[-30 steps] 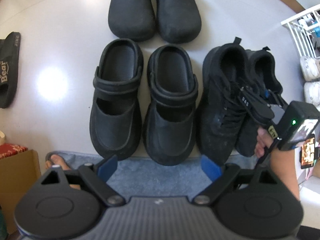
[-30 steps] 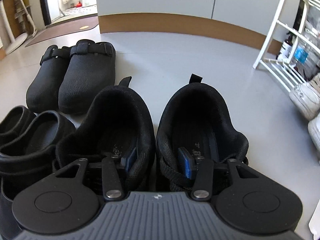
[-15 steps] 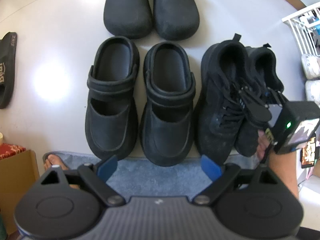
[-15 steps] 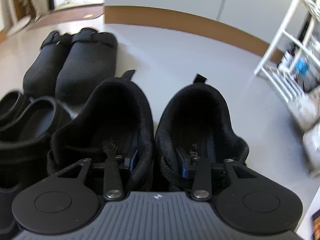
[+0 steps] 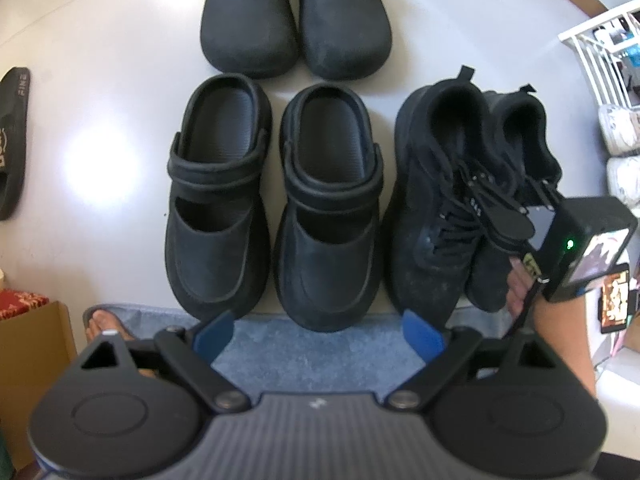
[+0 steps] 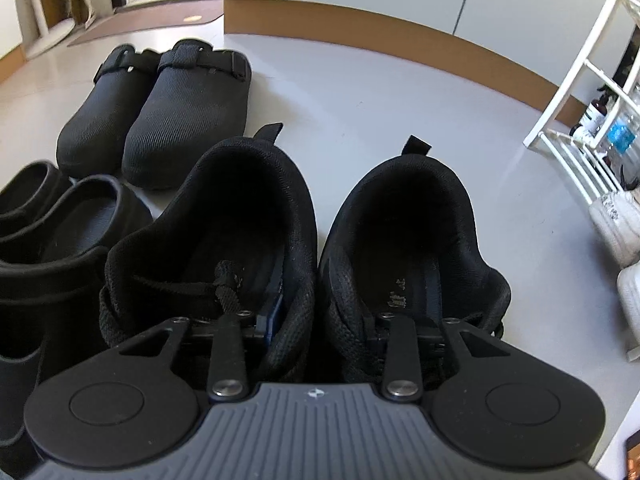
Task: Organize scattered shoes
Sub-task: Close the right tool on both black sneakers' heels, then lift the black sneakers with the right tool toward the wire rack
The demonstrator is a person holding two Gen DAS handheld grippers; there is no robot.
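The right tongs reach down into the two sneakers, one finger inside each shoe. Their jaws are closing, pinching the adjoining inner walls together. The sneakers stand side by side on the floor, just right of the strap clogs. The left tongs hover wide and empty above a blue mat.

My left wrist view looks straight down from high over the floor, my right wrist view sits low and close, angled forward over the black sneakers, both share sneakers and clogs.
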